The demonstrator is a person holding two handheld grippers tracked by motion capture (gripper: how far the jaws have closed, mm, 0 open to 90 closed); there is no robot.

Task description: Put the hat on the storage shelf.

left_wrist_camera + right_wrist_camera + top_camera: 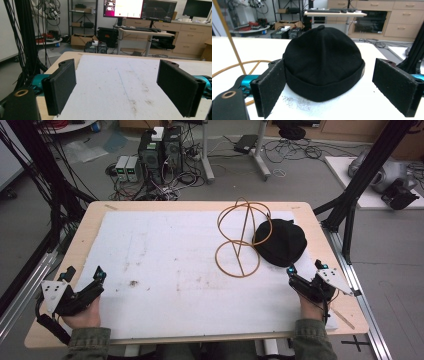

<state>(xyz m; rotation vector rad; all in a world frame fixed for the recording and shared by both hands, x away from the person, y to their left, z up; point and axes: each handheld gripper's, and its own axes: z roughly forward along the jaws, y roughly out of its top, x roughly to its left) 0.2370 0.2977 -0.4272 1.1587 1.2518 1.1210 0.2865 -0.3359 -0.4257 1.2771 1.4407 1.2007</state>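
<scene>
black cap (pixel 281 241): 1 | wire stand (pixel 242 237): 1 | right gripper (pixel 304 268), left gripper (pixel 85 272): spread (both empty)

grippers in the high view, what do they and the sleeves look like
Both are black handheld tools. The left claw and right claw each carry teal accents near two flat black rectangular pads and a grey three-cornered plate on top. A black cable trails from each. The sleeves are olive green.

The high view looks down on the whole table (pixel 95 225); both gripper views sit low at its near edge, facing forward, sharing the white mat (pixel 120 75).
</scene>
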